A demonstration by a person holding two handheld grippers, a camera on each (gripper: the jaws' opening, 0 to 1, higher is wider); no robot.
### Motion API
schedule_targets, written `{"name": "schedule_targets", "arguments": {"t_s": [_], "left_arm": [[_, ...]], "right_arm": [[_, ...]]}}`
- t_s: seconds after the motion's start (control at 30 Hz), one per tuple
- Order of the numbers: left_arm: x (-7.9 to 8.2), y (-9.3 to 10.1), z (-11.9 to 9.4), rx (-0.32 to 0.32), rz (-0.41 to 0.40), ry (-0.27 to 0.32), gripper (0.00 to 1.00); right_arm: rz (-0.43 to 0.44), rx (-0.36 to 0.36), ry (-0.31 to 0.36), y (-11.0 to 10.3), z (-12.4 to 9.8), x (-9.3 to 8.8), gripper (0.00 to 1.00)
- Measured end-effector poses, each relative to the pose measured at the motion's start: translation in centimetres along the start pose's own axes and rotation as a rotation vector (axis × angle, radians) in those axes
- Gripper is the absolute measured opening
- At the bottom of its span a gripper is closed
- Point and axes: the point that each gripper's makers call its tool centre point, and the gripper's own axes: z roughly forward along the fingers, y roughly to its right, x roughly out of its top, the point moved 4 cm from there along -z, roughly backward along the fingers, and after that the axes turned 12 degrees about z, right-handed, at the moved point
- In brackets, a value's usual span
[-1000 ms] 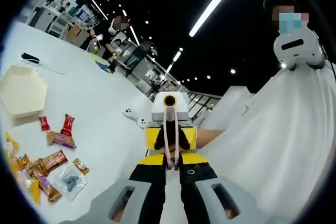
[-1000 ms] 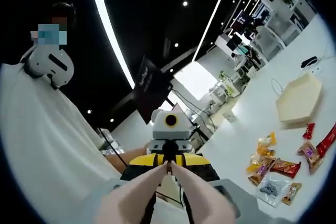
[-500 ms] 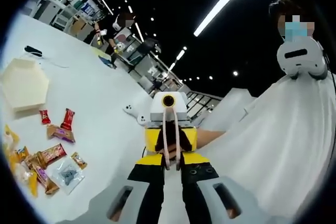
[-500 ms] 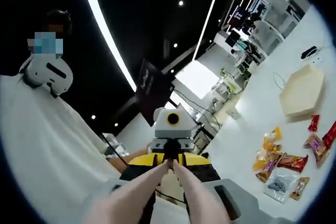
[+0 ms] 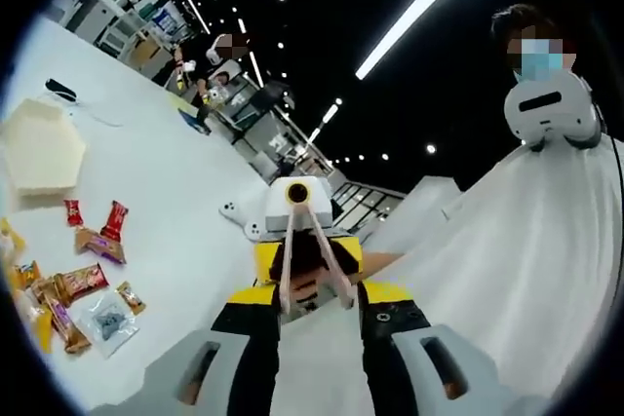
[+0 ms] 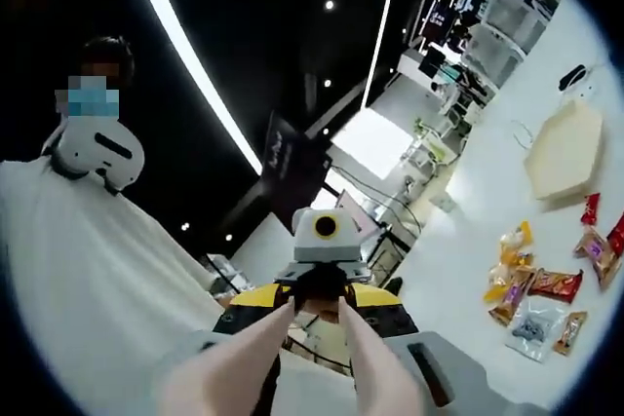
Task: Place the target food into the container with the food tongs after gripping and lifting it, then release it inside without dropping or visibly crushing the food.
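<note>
**Tongs spread, food lying on the tabletop**

1. Tabletop (image 5: pixel 185 192): white. It carries the container and the food.

2. Person (image 5: pixel 546 241): dressed in white, standing behind both grippers.

3. Container (image 5: pixel 39 148): a cream, six-sided tray. It lies flat toward the far edge of the tabletop, near a small black device (image 5: pixel 58 90) with a thin cable. No food can be seen inside it.

4. Left gripper (image 5: pixel 322 382): your two grey jaws stand wide apart with nothing between them. The gripper is raised off the tabletop and faces the right gripper.

5. Right gripper (image 6: pixel 317 377): your jaws press on the two arms of the food tongs (image 6: pixel 292 323) and carry them. The tongs are spread, their tips are apart, and there is nothing between them. They point at the left gripper, well away from the food.

6. Snack packets (image 5: pixel 68 284): the food lies in a loose cluster on the tabletop beside the container, not touching it. Two red packets (image 5: pixel 114 221) lie nearest the container. A clear pouch (image 5: pixel 105 321) lies at the opposite side of the cluster.
</note>
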Motion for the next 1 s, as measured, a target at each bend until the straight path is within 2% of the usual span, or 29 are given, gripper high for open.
{"name": "schedule_targets", "arguments": {"t_s": [0.1,0.2,0.3,0.4,0.57,0.8,1.0], "left_arm": [[0.0,-0.1,-0.1,0.014,0.012,0.006,0.38],[-0.2,-0.7,-0.4,0.048,0.039,0.006,0.32],[0.3,-1.1,-0.8,0.069,0.046,0.048,0.24],[0.4,-1.1,-0.8,0.072,0.043,0.063,0.24],[0.4,-0.9,-0.6,0.058,0.03,0.054,0.21],[-0.1,-1.4,-0.2,0.041,0.022,-0.008,0.2],[0.2,-1.2,0.0,0.026,0.02,-0.003,0.19]], "right_arm": [[-0.015,-0.012,0.022,0.1,-0.4,0.6,0.26],[-0.017,-0.009,0.048,0.0,-0.7,1.2,0.26],[-0.014,-0.008,0.051,0.1,-0.6,1.2,0.27],[-0.014,-0.013,0.065,0.2,-0.5,1.4,0.27],[-0.008,-0.003,0.066,0.2,-0.5,1.2,0.25],[0.022,-0.025,0.064,0.7,-0.8,0.8,0.25],[0.033,-0.024,0.081,0.4,-0.9,0.9,0.24]]}}
